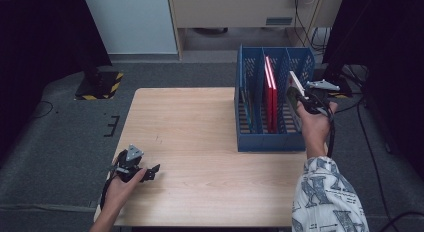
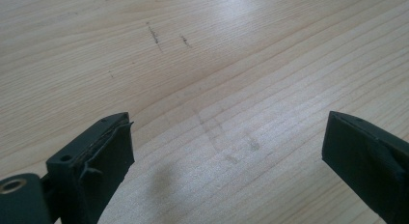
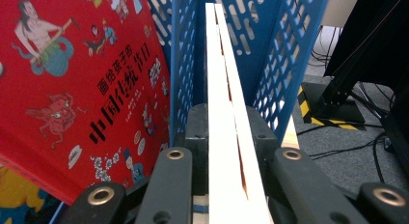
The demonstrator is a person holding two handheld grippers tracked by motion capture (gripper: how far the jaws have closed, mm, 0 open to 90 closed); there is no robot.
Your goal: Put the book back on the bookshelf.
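High view: right claw [image 1: 299,98] pinching a thin book [image 1: 296,82] over blue rack's [image 1: 270,141] right slot, not dropped in yet | left claw [image 1: 150,172] spread, idle on bench [image 1: 200,142]

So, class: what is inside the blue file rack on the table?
Blue file rack: a red book stands in the middle compartment; the right gripper holds a white-edged book at the right one. Lower parts are hidden.

A file rack [image 1: 250,142] stands at the counter's [image 1: 200,122] far right; a book [image 1: 271,99] stands upright in its middle compartment.
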